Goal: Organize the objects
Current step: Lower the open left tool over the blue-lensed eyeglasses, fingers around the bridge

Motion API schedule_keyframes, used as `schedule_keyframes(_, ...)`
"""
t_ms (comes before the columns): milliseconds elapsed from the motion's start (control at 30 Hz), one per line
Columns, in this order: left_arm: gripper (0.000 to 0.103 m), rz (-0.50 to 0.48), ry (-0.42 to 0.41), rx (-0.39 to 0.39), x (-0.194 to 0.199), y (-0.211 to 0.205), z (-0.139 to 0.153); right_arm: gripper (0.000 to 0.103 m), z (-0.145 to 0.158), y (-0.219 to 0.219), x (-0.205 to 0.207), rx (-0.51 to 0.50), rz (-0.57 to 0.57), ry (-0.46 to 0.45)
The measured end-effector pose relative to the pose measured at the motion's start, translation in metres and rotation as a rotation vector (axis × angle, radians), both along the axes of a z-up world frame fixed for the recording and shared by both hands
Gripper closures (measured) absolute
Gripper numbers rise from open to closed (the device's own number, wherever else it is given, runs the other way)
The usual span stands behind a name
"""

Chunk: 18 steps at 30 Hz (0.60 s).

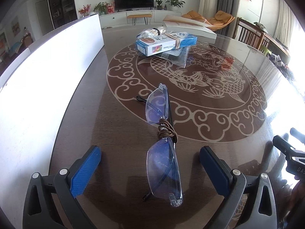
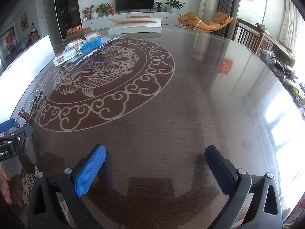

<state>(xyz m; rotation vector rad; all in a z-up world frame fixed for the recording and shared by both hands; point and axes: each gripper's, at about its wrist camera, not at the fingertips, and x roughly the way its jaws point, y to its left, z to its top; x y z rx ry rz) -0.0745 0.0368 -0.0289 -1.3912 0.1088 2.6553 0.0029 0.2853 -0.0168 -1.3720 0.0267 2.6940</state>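
Folded glasses lie between the spread fingers of the left gripper [image 1: 150,168] on a glass-topped table.

The rimless glasses [image 1: 164,145], a brown cord [image 1: 167,130] wound around the bridge, rest on the dark table [image 2: 190,105] beside its carp-and-cloud medallion [image 2: 106,80], touching neither blue pad. The right gripper [image 2: 155,168] hangs apart over bare tabletop, its fingers likewise wide and holding nothing. Farther back, a blue-and-white box [image 1: 165,43] sits atop a clear plastic packet [image 1: 174,56], with a white board [image 1: 47,72] along the left edge.
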Motion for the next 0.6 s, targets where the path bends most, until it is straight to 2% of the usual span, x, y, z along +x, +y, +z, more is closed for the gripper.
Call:
schedule_keyframes(200,0.000,0.037,0.000,0.000,-0.0010,-0.0045,0.0008,0.000,0.0000,0.0000,0.0000,0.000,0.000,0.000)
schedule_keyframes(600,0.000,0.039,0.000,0.000,-0.0011,-0.0048,0.0006,0.000,-0.0005,0.0016,-0.0014,-0.019,0.001,-0.006)
